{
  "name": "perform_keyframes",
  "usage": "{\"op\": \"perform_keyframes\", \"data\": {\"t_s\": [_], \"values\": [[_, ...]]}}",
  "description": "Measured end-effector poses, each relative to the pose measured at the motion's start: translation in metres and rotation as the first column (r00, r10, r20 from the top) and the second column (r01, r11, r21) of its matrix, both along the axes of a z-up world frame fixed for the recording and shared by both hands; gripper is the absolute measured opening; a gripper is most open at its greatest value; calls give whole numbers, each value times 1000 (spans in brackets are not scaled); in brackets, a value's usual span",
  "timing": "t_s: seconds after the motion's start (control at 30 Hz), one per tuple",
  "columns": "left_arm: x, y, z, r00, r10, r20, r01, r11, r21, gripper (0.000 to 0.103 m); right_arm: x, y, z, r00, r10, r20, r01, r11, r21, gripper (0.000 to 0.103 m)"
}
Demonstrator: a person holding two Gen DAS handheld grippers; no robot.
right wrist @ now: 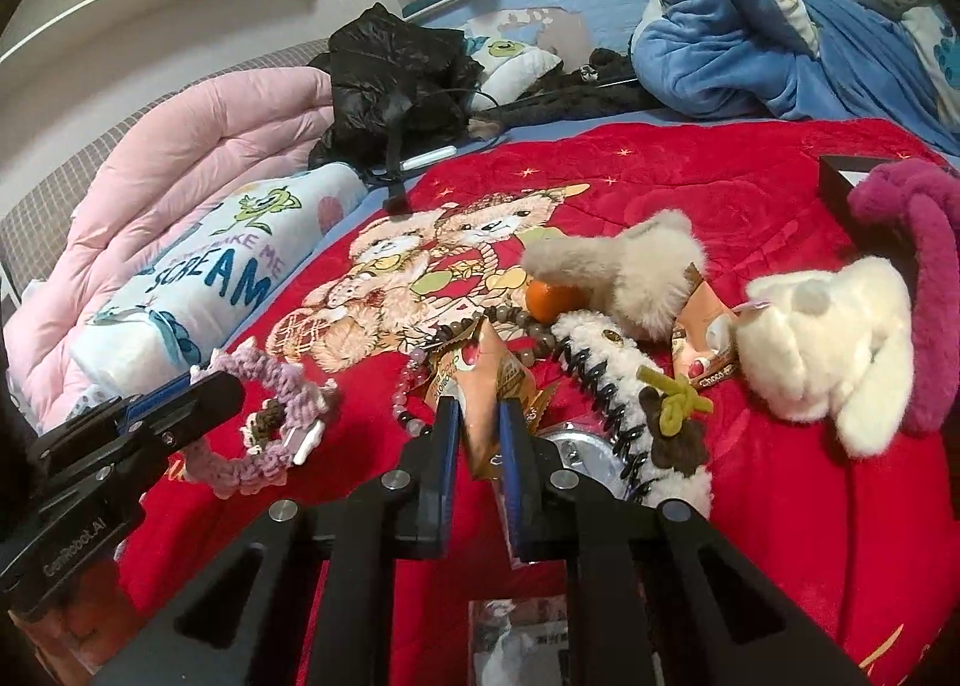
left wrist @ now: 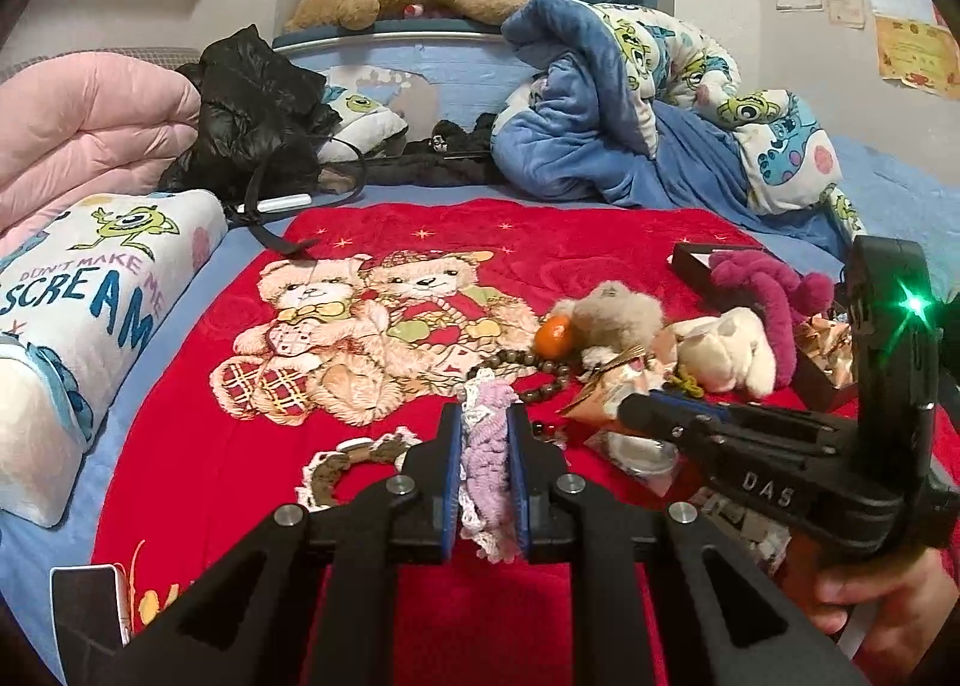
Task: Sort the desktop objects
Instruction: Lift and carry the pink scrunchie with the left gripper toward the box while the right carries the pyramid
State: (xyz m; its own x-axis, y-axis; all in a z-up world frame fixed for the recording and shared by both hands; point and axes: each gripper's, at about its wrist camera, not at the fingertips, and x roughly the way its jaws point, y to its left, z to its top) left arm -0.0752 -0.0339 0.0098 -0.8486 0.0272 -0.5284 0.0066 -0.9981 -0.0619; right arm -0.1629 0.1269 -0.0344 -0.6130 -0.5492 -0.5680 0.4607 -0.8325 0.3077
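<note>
My left gripper (left wrist: 485, 416) is shut on a purple crocheted band (left wrist: 487, 464) with a brown part and holds it above the red bear blanket (left wrist: 384, 614). In the right wrist view the band (right wrist: 264, 434) hangs from the left gripper (right wrist: 222, 386) at the left. My right gripper (right wrist: 478, 407) is shut on a tan snack packet (right wrist: 489, 380) at the pile's near edge; it also shows in the left wrist view (left wrist: 636, 407). The pile holds a grey fuzzy clip (right wrist: 624, 260), an orange (right wrist: 549, 299), a bead bracelet (right wrist: 516, 326), a white fuzzy hair claw (right wrist: 624, 386) and a white plush (right wrist: 834, 338).
A magenta plush (right wrist: 918, 266) lies by a black box (right wrist: 840, 188) at the right. A "SCREAM" pillow (left wrist: 90, 290), pink duvet (left wrist: 84, 122), black jacket (left wrist: 258, 116) and blue blanket (left wrist: 630, 116) ring the red blanket. A phone (left wrist: 90, 596) lies at the near left.
</note>
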Motion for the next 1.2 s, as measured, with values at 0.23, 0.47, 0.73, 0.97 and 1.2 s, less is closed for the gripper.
{"op": "perform_keyframes", "data": {"t_s": [0.23,0.47,0.73,0.97,1.2], "values": [[3,23,13,1000,-21,-17,21,1000,-2,15,10,6,6,1000,-7,-6,7,1000,-9,13],[9,55,25,997,-67,-35,66,997,-26,15,17,26,17,999,-41,-15,41,998,-39,13],[14,84,31,994,-100,-36,99,994,-42,15,27,53,32,996,-83,-34,82,995,-51,13],[21,111,40,992,-116,-44,115,993,-13,15,42,81,44,991,-119,-54,117,992,-39,13],[27,159,51,985,-161,-66,161,987,-4,15,67,122,56,982,-169,-85,168,986,-16,13]]}}
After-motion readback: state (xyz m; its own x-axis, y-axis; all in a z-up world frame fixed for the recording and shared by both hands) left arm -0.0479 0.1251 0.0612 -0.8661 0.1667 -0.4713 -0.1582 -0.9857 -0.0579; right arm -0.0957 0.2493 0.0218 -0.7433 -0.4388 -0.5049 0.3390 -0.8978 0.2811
